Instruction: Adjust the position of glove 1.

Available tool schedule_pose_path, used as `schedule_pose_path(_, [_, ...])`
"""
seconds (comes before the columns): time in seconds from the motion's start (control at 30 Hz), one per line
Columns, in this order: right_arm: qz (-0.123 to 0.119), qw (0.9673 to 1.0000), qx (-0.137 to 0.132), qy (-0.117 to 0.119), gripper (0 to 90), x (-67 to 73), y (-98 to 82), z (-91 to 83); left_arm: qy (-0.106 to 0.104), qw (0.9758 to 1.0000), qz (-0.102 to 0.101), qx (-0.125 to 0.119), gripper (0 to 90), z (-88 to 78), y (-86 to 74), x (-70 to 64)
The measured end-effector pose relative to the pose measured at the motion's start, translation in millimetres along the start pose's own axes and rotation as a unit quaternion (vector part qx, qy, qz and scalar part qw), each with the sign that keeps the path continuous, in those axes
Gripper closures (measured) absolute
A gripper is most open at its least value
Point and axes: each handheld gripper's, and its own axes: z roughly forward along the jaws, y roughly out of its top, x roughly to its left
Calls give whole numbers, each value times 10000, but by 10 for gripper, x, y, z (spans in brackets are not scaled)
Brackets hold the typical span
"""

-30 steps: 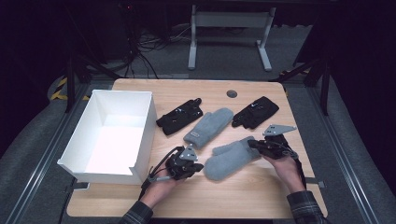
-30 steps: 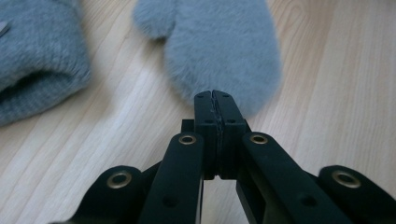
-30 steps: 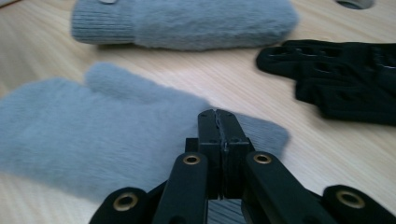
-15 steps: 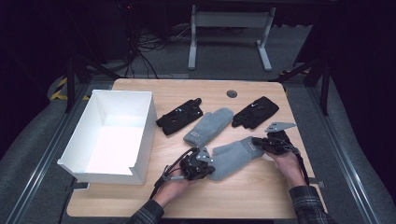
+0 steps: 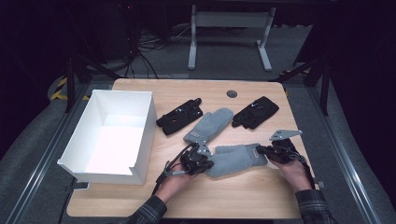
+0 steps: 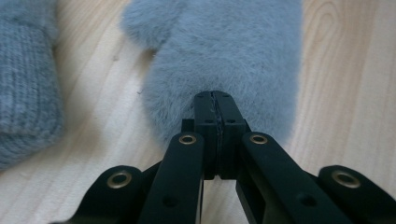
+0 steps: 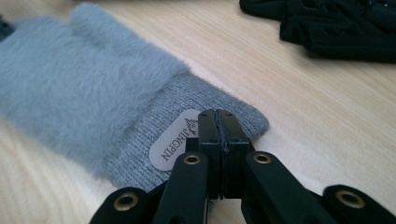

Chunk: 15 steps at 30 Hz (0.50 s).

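A fuzzy grey mitten (image 5: 233,158) lies across the near middle of the wooden table (image 5: 233,198), cuff to the right. My left gripper (image 5: 208,164) is shut, its tips resting against the mitten's furry fingertip end (image 6: 233,46). My right gripper (image 5: 260,150) is shut too, its tips on the knitted cuff beside a white label (image 7: 173,140). I cannot tell whether either pinches any fabric. A second grey mitten (image 5: 210,125) lies just beyond, its cuff (image 6: 23,84) at the left of the left gripper view.
An open white box (image 5: 147,126) stands at the table's left. Two black gloves lie farther back, one (image 5: 180,116) next to the box and one (image 5: 256,112) at the right, the latter (image 7: 345,28) beyond my right gripper. A round grommet (image 5: 231,93) sits near the far edge.
My left gripper has slid right across the table to the near mitten's fingertip end. The right gripper has stayed at the cuff.
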Motion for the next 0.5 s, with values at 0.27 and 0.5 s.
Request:
schedule_pose_path(0.27, [-47, 9999, 49, 94, 900, 97, -149, -157, 33, 9998, -194, -106, 898, 69, 64, 132])
schedule_pose_path(0.5, [-149, 9997, 67, 157, 900, 243, -259, -261, 143, 9992, -314, -176, 898, 162, 189, 317])
